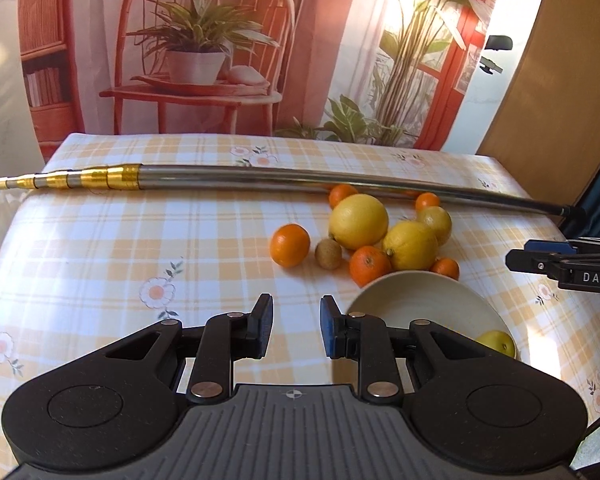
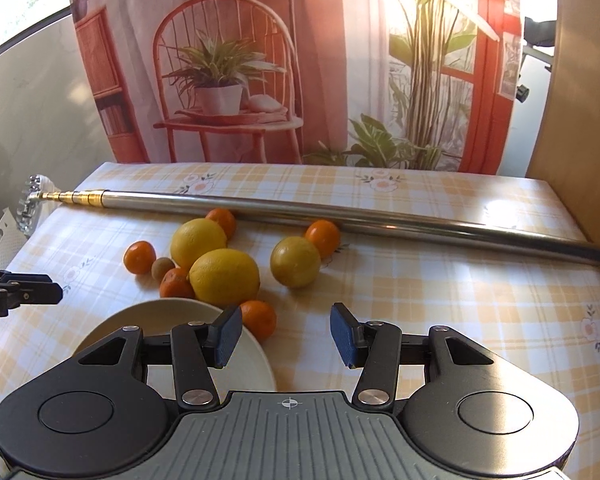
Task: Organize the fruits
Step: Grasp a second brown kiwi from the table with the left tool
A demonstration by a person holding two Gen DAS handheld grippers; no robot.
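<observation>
A cluster of fruit lies on the checked tablecloth: three lemons (image 1: 358, 221) (image 2: 225, 277), several small oranges (image 1: 290, 245) (image 2: 139, 257) and one small brown round fruit (image 1: 328, 254) (image 2: 160, 268). A cream bowl (image 1: 420, 300) (image 2: 168, 316) stands in front of the cluster, with one lemon (image 1: 496, 343) inside it in the left wrist view. My left gripper (image 1: 296, 322) is open and empty, low over the cloth left of the bowl. My right gripper (image 2: 286, 334) is open and empty; its left finger hangs over the bowl's right rim, just in front of an orange (image 2: 259, 317).
A long telescopic metal pole (image 1: 300, 178) (image 2: 340, 216) with brass sections lies across the table behind the fruit. A printed backdrop of a chair and plants hangs behind the table's far edge. A wooden panel (image 2: 580, 100) stands at the right.
</observation>
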